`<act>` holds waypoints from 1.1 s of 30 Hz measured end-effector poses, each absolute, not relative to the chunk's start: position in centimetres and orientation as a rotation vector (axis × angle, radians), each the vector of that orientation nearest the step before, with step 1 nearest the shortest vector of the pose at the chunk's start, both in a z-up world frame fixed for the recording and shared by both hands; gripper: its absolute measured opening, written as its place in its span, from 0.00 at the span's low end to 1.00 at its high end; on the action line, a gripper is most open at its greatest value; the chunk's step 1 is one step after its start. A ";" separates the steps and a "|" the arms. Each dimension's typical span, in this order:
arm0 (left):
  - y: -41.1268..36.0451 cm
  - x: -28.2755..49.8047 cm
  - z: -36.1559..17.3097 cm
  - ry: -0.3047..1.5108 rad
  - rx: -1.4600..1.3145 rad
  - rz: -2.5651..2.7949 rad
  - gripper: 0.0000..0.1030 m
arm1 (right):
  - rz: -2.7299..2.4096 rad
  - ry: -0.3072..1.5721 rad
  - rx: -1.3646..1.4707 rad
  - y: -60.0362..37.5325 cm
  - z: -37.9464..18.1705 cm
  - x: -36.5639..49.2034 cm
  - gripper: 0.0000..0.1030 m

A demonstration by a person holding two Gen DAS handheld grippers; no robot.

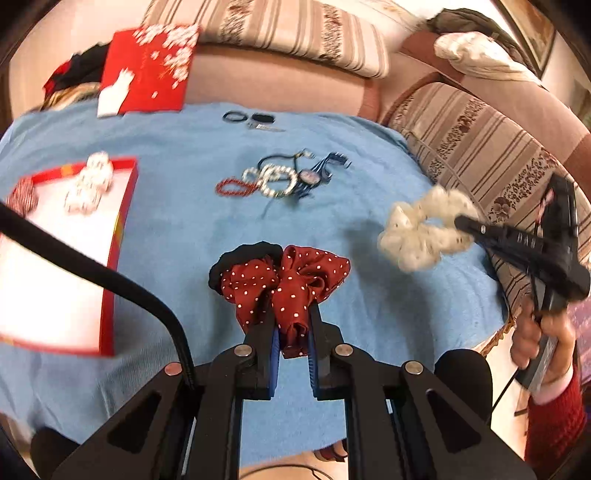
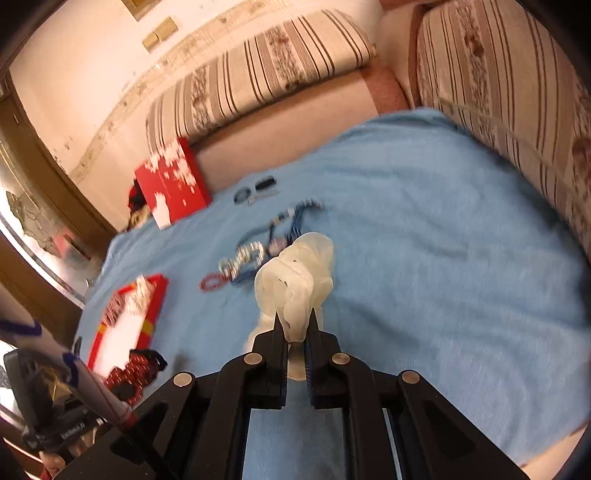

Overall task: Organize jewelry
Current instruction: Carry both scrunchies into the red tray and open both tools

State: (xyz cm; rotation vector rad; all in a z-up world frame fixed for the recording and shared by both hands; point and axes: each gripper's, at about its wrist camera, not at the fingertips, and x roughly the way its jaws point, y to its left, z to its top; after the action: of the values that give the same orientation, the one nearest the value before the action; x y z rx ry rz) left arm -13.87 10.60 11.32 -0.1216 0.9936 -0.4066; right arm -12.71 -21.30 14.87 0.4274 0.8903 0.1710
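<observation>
Nearest, clamped between the blue pads of the left tool (image 1: pixel 291 332): a dark red scrunchie (image 1: pixel 286 286) with white dots, bunched up and lifted clear of the blue cloth (image 1: pixel 184 229), with a black scrunchie (image 1: pixel 242 260) pressed against its far left side, seemingly carried along, though not certain whether pinched too. Off to the right and a little further out, shut on a white scrunchie (image 1: pixel 424 227), the right tool (image 1: pixel 466 223), gripped from behind by a hand (image 1: pixel 541 338) in a red sleeve (image 1: pixel 554 428); seen from the right wrist, the same white scrunchie (image 2: pixel 295 284) squeezed at its near end and hanging free above the cloth. To the left, lying open on the cloth, a red box (image 1: pixel 125 206) with a white lining, already holding a pale scrunchie (image 1: pixel 88 186) and a red-and-white one (image 1: pixel 22 199). Further out, in the middle of the cloth, a tangle of bracelets (image 1: pixel 273 179): red beads, pearly beads, dark cords. Beyond that, near the far edge, small black hair ties (image 1: pixel 236 117), and the red lid (image 1: pixel 147 70) propped by the striped cushions (image 1: pixel 295 33). Step in hand, by the look of it: carrying both loads across toward the box. Next move calls for swinging left until above the white lining, lowering one tool at a time to avoid crowding, then opening the pads only once over a bare part of the box, clear of its red rim.
</observation>
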 end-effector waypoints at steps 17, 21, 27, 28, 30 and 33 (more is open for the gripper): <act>15.6 -14.7 7.9 1.046 -0.297 -0.321 0.58 | 0.016 0.985 0.354 -23.1 9.4 -14.4 0.61; 14.6 -14.6 6.9 1.084 -0.320 -0.362 0.59 | 0.019 0.996 0.356 -22.8 8.8 -14.2 0.64; 11.1 -13.6 5.3 1.139 -0.299 -0.412 0.63 | 0.010 1.010 0.380 -22.6 7.5 -12.9 0.64; 10.6 -13.5 5.0 1.148 -0.287 -0.405 0.63 | 0.013 1.014 0.385 -22.6 7.3 -12.7 0.63; 10.1 -13.2 4.4 1.172 -0.287 -0.399 0.43 | 0.026 1.025 0.407 -22.5 6.9 -12.4 0.37; 10.3 -13.1 3.4 1.230 -0.304 -0.395 0.04 | 0.045 1.024 0.411 -22.4 7.1 -12.6 0.13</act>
State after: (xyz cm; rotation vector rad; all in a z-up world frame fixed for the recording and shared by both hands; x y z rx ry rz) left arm -13.07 10.28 3.38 -0.3044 1.2297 -0.3951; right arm -12.61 -22.39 7.12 0.4112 1.0244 0.0452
